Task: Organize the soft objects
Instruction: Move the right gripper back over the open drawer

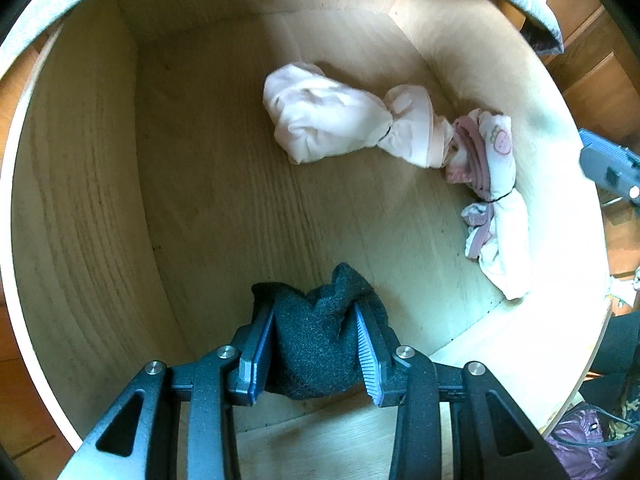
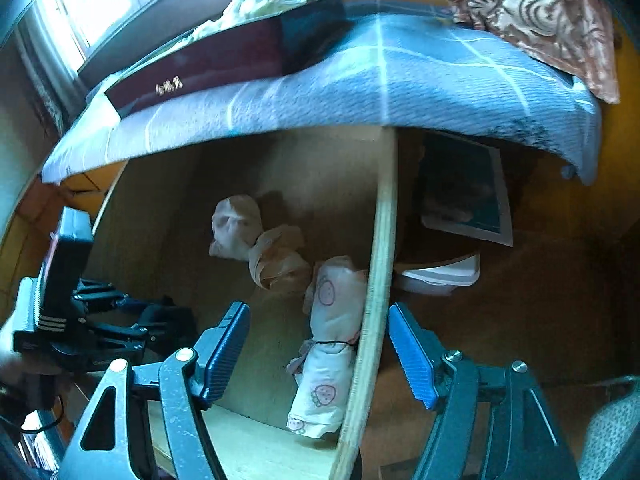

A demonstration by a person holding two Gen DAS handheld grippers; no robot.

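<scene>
Wooden drawer, pale, open, seen from above; its side wall runs up the middle of the right wrist view.

Left tool: pointing steeply down into the drawer, blue ribbed pads pressed on both sides of a dark sock bundle. The bundle bulges above the pads, near the drawer's front edge. In the right wrist view this tool sits at the far left, held by a person's hand, which is blurred.

Right tool: jaws standing wide apart, nothing between the pads; the drawer's side wall passes between them further off.

Pale pink bundle: tied round its middle, lying on the drawer floor toward the back, touching the next item.

White bundle with pink strawberry print: bound by a thin dark band, lying along the right wall of the drawer.

Above the drawer: blue bed cover with pale lines, a dark red box lying on it, and a patterned pink cloth at the upper right.
</scene>
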